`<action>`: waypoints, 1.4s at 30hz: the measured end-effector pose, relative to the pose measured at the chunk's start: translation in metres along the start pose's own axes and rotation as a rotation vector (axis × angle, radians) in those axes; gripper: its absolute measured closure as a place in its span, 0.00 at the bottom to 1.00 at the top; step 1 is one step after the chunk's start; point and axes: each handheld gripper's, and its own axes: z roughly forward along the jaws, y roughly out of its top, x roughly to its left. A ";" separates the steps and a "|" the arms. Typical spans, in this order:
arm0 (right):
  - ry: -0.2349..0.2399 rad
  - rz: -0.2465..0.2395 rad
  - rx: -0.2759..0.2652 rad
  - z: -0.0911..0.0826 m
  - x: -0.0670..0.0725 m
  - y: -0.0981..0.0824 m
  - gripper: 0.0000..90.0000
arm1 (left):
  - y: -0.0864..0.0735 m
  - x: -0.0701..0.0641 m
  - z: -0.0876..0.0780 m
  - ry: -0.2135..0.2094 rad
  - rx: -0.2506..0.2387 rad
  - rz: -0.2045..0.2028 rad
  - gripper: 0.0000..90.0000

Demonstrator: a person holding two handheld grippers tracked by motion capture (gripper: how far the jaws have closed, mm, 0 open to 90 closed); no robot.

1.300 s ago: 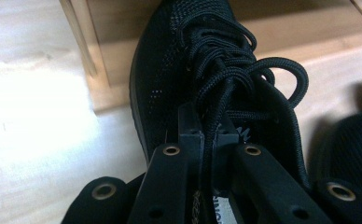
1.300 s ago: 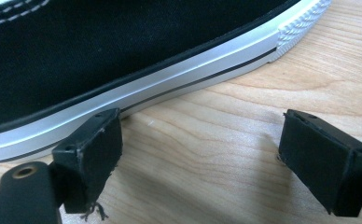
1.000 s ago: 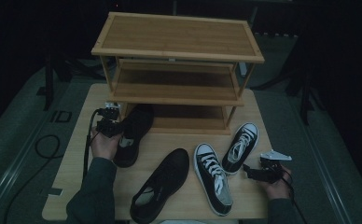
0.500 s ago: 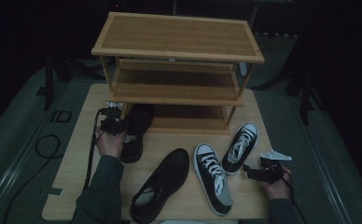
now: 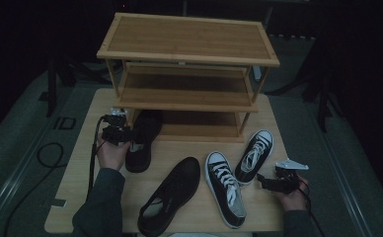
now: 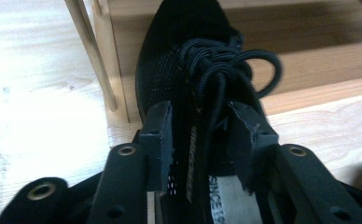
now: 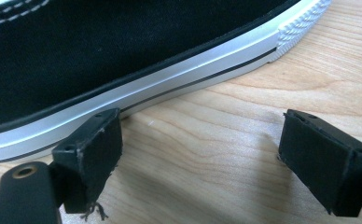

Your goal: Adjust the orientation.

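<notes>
A black lace-up shoe [image 5: 142, 140] lies on the table with its toe on the lowest shelf of the bamboo shoe rack [image 5: 189, 101]. My left gripper [image 5: 123, 132] is at the shoe's opening. In the left gripper view its jaws [image 6: 200, 119] have just been opening and now straddle the tongue and laces of the shoe [image 6: 188, 60] without pressing. My right gripper [image 5: 263, 181] rests at the table's right front, open. Its jaws [image 7: 202, 135] stand wide over bare wood, beside the white sole of a black canvas sneaker [image 7: 123, 51].
A second black shoe [image 5: 172, 195] lies at the front middle. Two black-and-white sneakers [image 5: 225, 187] [image 5: 254, 155] lie to its right. The rack has three shelves and fills the back of the wooden table [image 5: 86, 163]. A cable [image 5: 46, 153] trails off the left.
The left hand has nudged the black shoe slightly toward the rack. The right hand has stayed in place.
</notes>
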 end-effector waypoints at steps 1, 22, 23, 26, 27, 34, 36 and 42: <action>0.000 0.000 0.000 0.000 0.000 0.000 0.15 | -0.001 0.000 -0.007 -0.019 -0.012 0.009 0.67; -0.002 0.001 -0.001 0.000 0.000 0.000 0.15 | -0.040 0.013 -0.048 -0.070 0.014 0.047 1.00; -0.002 0.001 -0.001 0.000 0.000 0.000 0.15 | -0.047 0.013 -0.048 -0.070 0.017 0.051 1.00; -0.002 0.001 -0.001 0.000 0.000 0.000 0.15 | -0.058 0.013 -0.045 -0.068 0.036 0.057 1.00; -0.002 0.001 -0.001 0.000 0.000 0.000 0.15 | -0.061 0.013 -0.044 -0.068 0.040 0.054 1.00; -0.002 0.003 -0.001 0.000 0.000 0.000 0.15 | -0.081 0.013 -0.036 -0.075 0.083 0.055 1.00; -0.002 0.003 0.000 0.000 0.001 0.000 0.15 | -0.085 0.012 -0.034 -0.076 0.092 0.056 1.00; -0.002 0.003 0.000 0.000 0.001 0.000 0.15 | -0.094 0.008 -0.030 -0.079 0.106 0.066 1.00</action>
